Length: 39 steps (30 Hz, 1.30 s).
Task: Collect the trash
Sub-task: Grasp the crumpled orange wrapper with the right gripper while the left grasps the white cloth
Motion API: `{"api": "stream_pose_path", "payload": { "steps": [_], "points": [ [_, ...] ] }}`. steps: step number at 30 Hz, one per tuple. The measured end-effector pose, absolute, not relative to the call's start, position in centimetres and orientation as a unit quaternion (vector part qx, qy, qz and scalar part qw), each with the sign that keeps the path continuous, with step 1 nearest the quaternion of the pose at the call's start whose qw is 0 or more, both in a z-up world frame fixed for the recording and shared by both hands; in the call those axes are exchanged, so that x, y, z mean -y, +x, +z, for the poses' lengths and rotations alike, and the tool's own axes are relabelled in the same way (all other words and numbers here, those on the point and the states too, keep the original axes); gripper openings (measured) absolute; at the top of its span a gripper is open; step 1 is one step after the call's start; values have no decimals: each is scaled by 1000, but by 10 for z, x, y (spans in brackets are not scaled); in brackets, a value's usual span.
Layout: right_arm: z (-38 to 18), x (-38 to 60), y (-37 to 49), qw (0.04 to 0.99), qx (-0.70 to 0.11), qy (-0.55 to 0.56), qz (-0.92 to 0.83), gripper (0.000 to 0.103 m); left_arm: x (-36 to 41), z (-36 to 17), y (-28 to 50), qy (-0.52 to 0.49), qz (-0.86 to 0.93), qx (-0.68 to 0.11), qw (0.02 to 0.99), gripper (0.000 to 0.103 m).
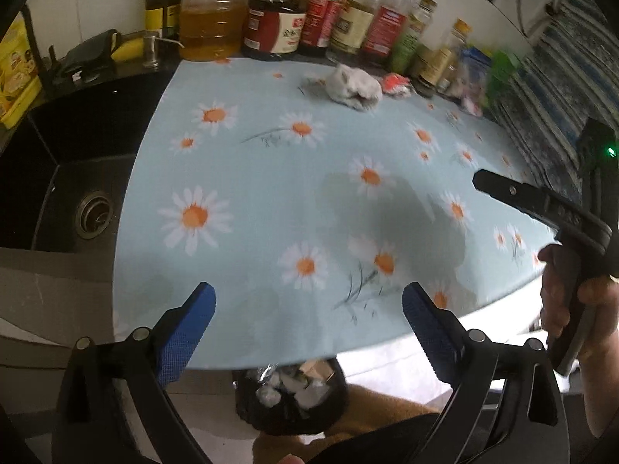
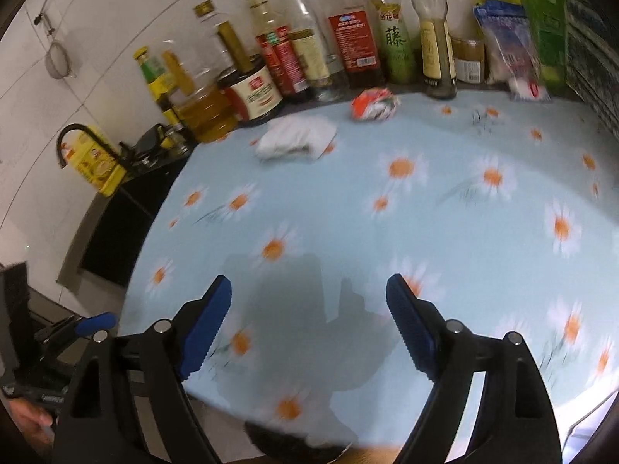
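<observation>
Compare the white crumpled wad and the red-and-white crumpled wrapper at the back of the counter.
The white wad is plain white; the red-and-white wrapper is printed in red. The white wad is the larger and lies flatter and more spread out; the wrapper is balled tighter. The white wad lies farther out on the floral cloth; the wrapper sits closer to the bottles. Both are crumpled, and neither is held.
</observation>
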State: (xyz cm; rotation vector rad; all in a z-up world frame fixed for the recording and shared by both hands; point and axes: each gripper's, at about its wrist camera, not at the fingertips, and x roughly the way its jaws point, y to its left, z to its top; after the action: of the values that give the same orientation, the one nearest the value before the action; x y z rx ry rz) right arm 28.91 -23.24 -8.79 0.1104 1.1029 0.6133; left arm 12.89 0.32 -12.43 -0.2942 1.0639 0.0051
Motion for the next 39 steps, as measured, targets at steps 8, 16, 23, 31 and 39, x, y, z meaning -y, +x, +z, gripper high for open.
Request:
{"api": "stream_pose_path", "payload": {
  "steps": [8, 16, 23, 31, 39],
  "points": [
    [-82, 227, 389, 815, -506, 33, 280, 82, 17, -119, 161, -143, 31, -505, 851, 94],
    [-102, 199, 455, 803, -509, -9, 309, 82, 29, -117, 180, -148, 65, -510, 845, 94],
    [-139, 185, 511, 795, -527, -21, 300, 81, 38, -114, 187, -157, 87, -509, 842, 94],
    [-167, 171, 528, 782, -544, -44, 301, 60, 43, -112, 198, -155, 98, -508, 842, 94],
    [-162, 190, 524, 781, -543, -14, 308, 56, 46, -110, 225, -148, 84, -509, 843, 94]
  ]
}}
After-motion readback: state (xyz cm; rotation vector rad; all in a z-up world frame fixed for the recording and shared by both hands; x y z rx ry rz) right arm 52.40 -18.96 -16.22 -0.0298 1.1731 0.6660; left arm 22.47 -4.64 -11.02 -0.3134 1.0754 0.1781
